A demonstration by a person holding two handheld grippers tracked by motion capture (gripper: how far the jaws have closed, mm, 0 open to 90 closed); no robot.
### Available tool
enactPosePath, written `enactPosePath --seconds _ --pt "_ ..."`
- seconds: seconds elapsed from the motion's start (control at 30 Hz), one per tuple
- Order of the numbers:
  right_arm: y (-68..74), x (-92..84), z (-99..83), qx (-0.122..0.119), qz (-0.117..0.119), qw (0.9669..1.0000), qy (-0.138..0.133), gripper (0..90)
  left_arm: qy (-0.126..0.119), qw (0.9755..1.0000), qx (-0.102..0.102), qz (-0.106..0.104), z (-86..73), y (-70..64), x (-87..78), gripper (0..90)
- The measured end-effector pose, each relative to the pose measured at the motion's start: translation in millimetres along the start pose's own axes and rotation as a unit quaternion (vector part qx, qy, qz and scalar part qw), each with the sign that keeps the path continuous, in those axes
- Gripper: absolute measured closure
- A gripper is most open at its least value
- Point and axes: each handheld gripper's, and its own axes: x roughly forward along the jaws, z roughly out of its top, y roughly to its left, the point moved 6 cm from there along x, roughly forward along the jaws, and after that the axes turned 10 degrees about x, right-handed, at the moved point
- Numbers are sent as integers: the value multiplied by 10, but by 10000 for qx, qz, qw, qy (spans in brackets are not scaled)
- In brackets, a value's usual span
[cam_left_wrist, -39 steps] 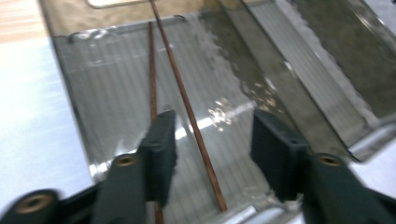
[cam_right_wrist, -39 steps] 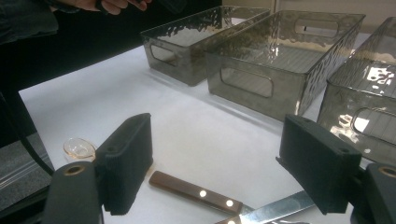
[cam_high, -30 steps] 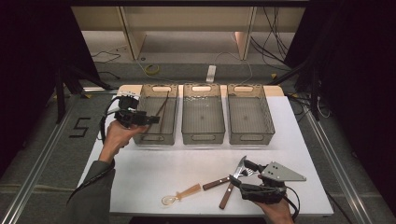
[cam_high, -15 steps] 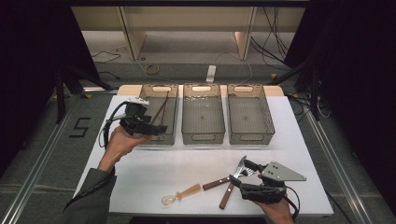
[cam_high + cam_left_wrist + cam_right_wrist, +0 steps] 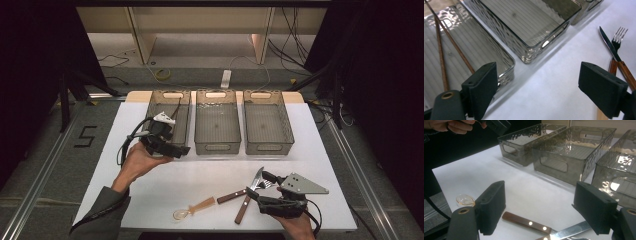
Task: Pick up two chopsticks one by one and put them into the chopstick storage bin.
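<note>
Apparently chopsticks (image 5: 441,57) in left bin (image 5: 168,107); other bins (image 5: 267,108) bare.

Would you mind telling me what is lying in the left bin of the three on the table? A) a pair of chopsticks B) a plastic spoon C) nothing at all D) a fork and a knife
A: two thin brown chopsticks lie on the floor of the left bin, while the fork, knife and spoon lie on the white table.

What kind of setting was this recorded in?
Probably a lab or studio recording bay, not a kitchen: a white-covered table with dark curtains to either side, loose cables on the floor, and three matching clear bins lined up.
</note>
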Motion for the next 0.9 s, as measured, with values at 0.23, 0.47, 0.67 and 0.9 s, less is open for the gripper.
enactPosePath --seconds 0.23,0.47,0.67,0.9 --pt "-11 7 -6 -1 -6 10000 31 260 95 9999 81 -97 -30 -124 65 156" --pt "-22 4 -7 2 -5 10000 27 260 174 9995 146 -223 -83 -253 131 156" --pt "-36 4 -5 25 -5 10000 15 260 275 9990 192 -294 -181 -368 172 156" --pt "-19 20 -8 -8 6 10000 35 260 393 9982 261 -381 -249 -482 173 156"
